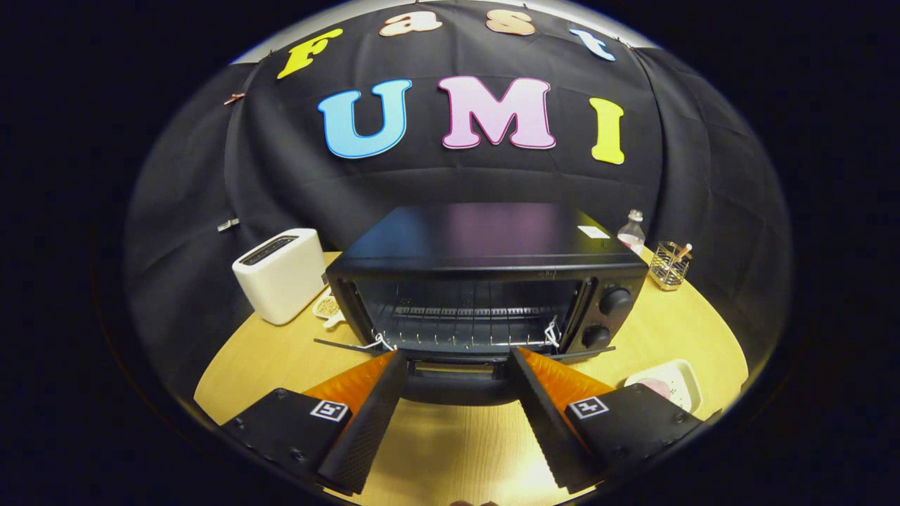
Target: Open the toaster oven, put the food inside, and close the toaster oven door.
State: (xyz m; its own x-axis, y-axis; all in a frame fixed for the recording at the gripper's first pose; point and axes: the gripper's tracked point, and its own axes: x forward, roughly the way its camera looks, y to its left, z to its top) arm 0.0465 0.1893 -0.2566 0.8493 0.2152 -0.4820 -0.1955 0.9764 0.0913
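Sitting on the yellow wooden desk [450,450] against black cloth, toaster oven [485,281] with door [457,376] already lying down flat, handle between the spread, empty jaws of the gripper [457,358]. Backing off now and swinging toward the pink food on the plate [675,383] near the right finger, probably approaching low and level.
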